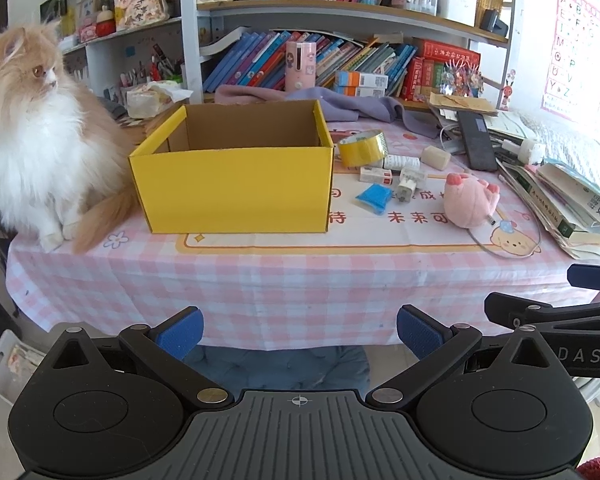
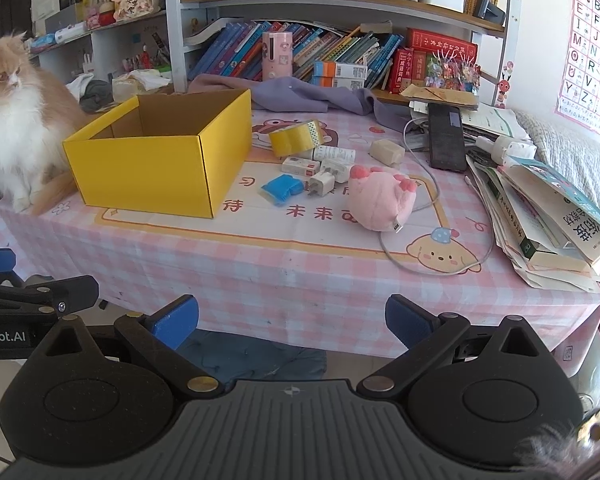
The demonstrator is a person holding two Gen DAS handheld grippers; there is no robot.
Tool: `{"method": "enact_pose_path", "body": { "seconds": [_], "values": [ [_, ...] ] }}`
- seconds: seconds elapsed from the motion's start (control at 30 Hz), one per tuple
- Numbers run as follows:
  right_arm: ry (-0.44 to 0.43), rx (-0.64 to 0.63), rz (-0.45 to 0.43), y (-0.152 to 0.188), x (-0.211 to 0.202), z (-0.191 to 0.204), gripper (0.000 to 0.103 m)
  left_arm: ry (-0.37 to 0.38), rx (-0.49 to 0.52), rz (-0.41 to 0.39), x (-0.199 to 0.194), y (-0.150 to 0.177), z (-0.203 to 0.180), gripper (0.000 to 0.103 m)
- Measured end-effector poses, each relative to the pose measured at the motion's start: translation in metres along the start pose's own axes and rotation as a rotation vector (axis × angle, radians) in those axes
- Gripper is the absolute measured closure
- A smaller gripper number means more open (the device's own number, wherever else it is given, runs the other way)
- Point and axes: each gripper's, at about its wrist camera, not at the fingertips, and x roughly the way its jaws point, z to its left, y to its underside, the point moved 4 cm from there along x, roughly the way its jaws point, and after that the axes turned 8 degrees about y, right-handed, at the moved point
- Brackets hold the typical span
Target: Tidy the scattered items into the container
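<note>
Both grippers hang off the near edge of the table with jaws spread wide and nothing in them: left gripper [image 1: 299, 330], right gripper [image 2: 292, 320]. Nothing's been picked up yet, and the yellow box [image 2: 156, 168] looks empty as far as I can see inside. The clutter sits to the right of the box: pink plush [image 2: 380, 200] closest, then the blue pouch [image 2: 282, 189], white charger [image 2: 322, 182] and tape roll [image 2: 296, 136] further back. So the right gripper is nearer; I'd reach forward with it, plush first, its long side lying roughly across the reach.
</note>
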Motion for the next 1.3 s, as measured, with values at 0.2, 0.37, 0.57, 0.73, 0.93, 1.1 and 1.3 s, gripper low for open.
{"method": "enact_pose_path", "body": {
  "seconds": [0.2,0.37,0.57,0.73,0.93,1.1,1.3],
  "values": [
    [0.001,-0.009,-0.006,0.000,-0.001,0.003,0.003,-0.008,-0.002,0.005,0.001,0.000,0.006,0.000],
    [0.007,-0.016,-0.008,-0.001,-0.001,0.006,0.005,-0.006,0.021,-0.010,-0.001,-0.001,0.006,0.000],
    [0.009,-0.017,-0.005,-0.001,-0.001,0.006,0.005,0.003,0.022,-0.007,-0.002,0.001,0.009,0.000],
    [0.016,-0.017,0.006,0.001,-0.001,0.009,0.005,0.002,0.010,0.002,-0.002,0.003,0.013,0.000],
    [0.012,-0.026,0.009,0.002,-0.001,0.014,0.005,-0.003,0.008,0.005,-0.004,0.005,0.015,0.000],
    [0.008,-0.031,0.009,0.000,0.000,0.018,0.005,-0.013,-0.009,-0.003,-0.004,0.006,0.021,0.000],
    [0.002,-0.039,0.010,-0.001,0.002,0.022,0.005,-0.013,-0.007,0.002,-0.003,0.006,0.022,0.000]
  ]
}}
